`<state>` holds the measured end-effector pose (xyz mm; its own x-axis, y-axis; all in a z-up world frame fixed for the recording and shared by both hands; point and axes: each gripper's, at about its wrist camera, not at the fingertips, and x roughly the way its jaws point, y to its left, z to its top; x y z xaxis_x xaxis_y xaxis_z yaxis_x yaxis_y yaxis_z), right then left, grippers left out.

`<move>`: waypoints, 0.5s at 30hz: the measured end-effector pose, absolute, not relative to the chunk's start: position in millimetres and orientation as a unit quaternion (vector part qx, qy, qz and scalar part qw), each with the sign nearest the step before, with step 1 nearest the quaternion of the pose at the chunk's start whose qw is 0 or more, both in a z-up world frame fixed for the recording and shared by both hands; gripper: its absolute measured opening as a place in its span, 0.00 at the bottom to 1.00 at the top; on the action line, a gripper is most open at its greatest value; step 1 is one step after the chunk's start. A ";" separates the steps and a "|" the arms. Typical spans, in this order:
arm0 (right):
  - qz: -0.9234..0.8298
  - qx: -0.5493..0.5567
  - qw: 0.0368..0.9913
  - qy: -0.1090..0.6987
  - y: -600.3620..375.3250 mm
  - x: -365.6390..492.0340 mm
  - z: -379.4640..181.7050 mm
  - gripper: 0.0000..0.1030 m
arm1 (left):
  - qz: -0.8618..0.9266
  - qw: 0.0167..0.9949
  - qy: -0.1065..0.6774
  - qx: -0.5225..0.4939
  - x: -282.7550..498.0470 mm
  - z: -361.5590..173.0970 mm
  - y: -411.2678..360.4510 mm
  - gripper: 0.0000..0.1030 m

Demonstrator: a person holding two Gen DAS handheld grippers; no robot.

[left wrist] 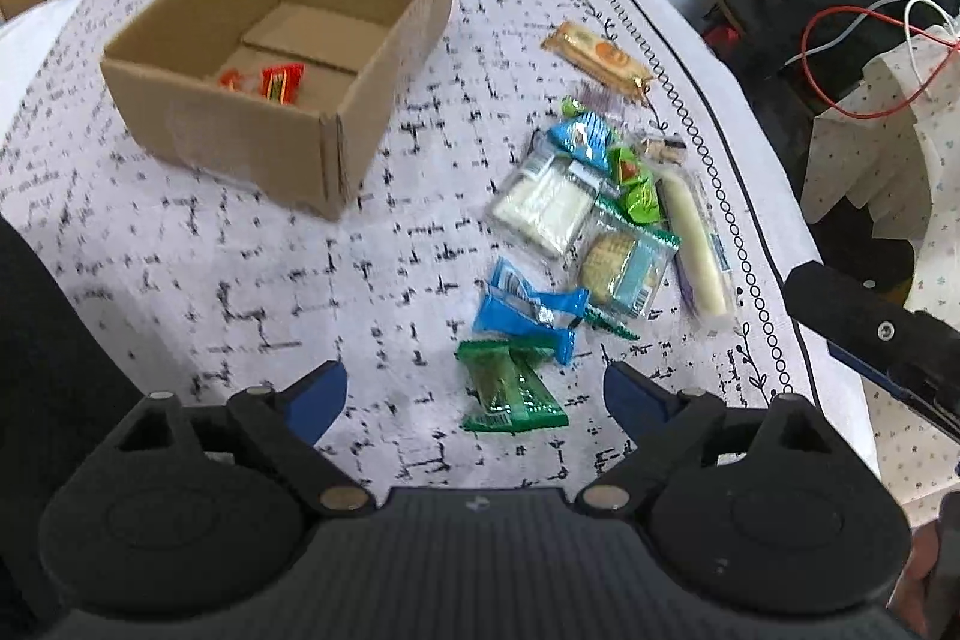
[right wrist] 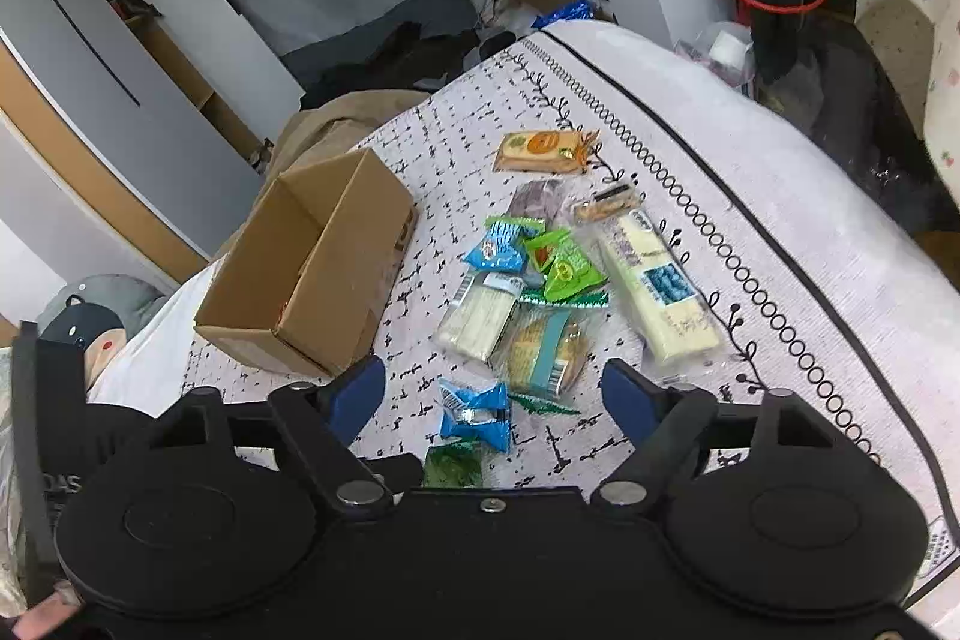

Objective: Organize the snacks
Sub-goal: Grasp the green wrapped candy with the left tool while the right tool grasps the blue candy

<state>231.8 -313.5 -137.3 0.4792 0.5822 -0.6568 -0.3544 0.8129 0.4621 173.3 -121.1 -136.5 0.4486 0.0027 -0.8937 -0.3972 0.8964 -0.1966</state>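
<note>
An open cardboard box [left wrist: 288, 58] [right wrist: 312, 292] stands on the patterned cloth with orange-red sweets [left wrist: 264, 83] inside. To its right lies a pile of snack packets: a green wafer packet [left wrist: 510, 388] [right wrist: 453, 466], a blue candy packet [left wrist: 522, 307] [right wrist: 474, 418], a cracker packet [left wrist: 621, 268] [right wrist: 543, 352], a white packet [left wrist: 549, 202] [right wrist: 477, 316], a long cheese stick [left wrist: 696, 250] [right wrist: 657, 292] and an orange biscuit bar [left wrist: 597, 55] [right wrist: 540, 151]. My left gripper [left wrist: 477, 397] hangs open above the green packet. My right gripper [right wrist: 495, 397] is open above the blue packet.
The cloth [left wrist: 240, 280] ends at a black border line [left wrist: 750, 196] on the right, with a drop beyond. Red and white cables [left wrist: 852, 40] and dark clothing lie there. Grey cabinet doors [right wrist: 120, 58] stand behind the box.
</note>
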 end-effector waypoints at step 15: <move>0.288 0.120 0.823 0.475 -290.2 240.3 -161.6 0.64 | 0.143 0.803 0.531 -0.232 182.5 -179.9 -130.8 0.62</move>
<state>240.3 -290.2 -161.6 0.3828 0.5877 -0.7128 -0.3601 0.8054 0.4707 182.5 -130.8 -179.9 0.3963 -0.0167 -0.9180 -0.4749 0.8520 -0.2205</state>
